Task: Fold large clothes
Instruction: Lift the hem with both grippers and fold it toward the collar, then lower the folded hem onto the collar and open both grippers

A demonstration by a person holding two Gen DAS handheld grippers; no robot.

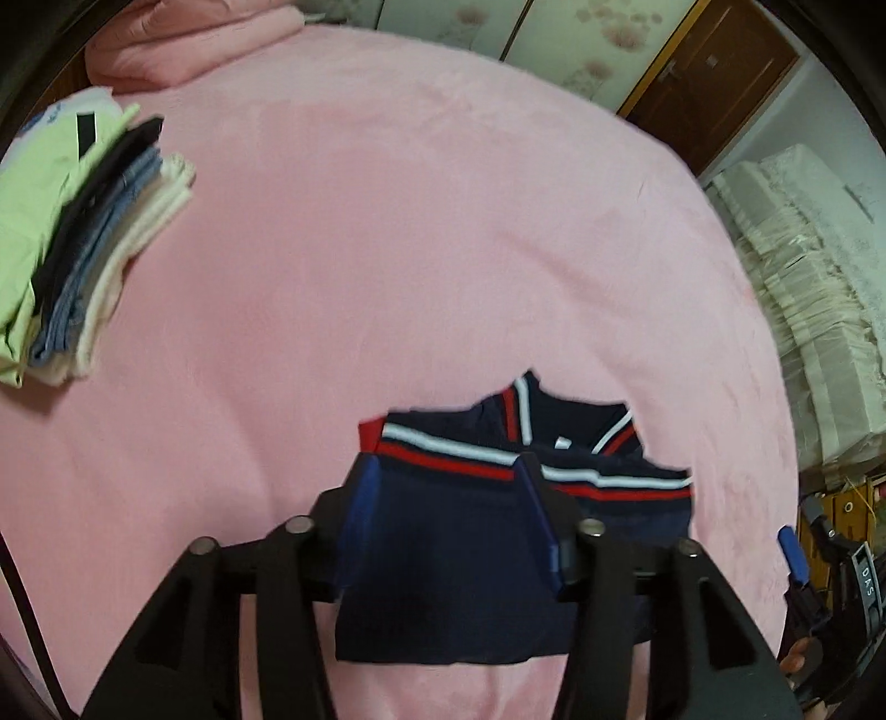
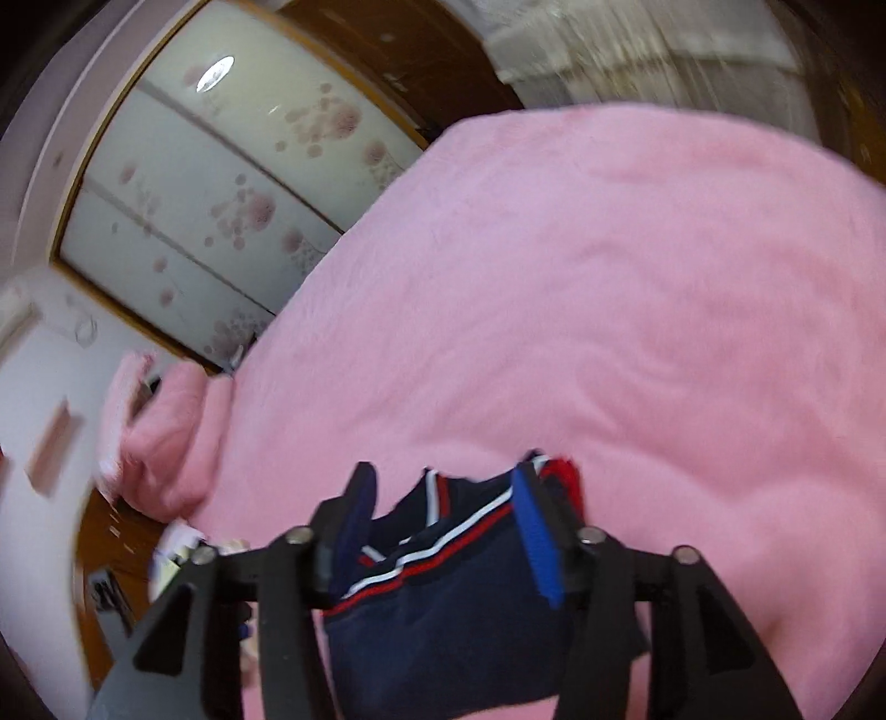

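Observation:
A folded navy shirt with red and white stripes point(image 1: 459, 554) lies on the pink bedspread point(image 1: 415, 249) at the near edge. My left gripper point(image 1: 448, 498) hovers right over it with its fingers wide apart, gripping nothing. The right gripper shows at the right edge of the left wrist view point(image 1: 797, 559). In the right wrist view the same shirt point(image 2: 454, 603) lies under my right gripper point(image 2: 443, 498), whose blue-padded fingers are also spread apart over the collar end. Whether the fingertips touch the cloth cannot be told.
A stack of folded clothes point(image 1: 83, 238), green on top, lies at the left of the bed. A pink pillow point(image 1: 183, 39) lies at the far end. White wrapped bundles point(image 1: 803, 310) stand past the bed's right edge. A floral wardrobe point(image 2: 221, 183) and brown door point(image 1: 714, 72) stand behind.

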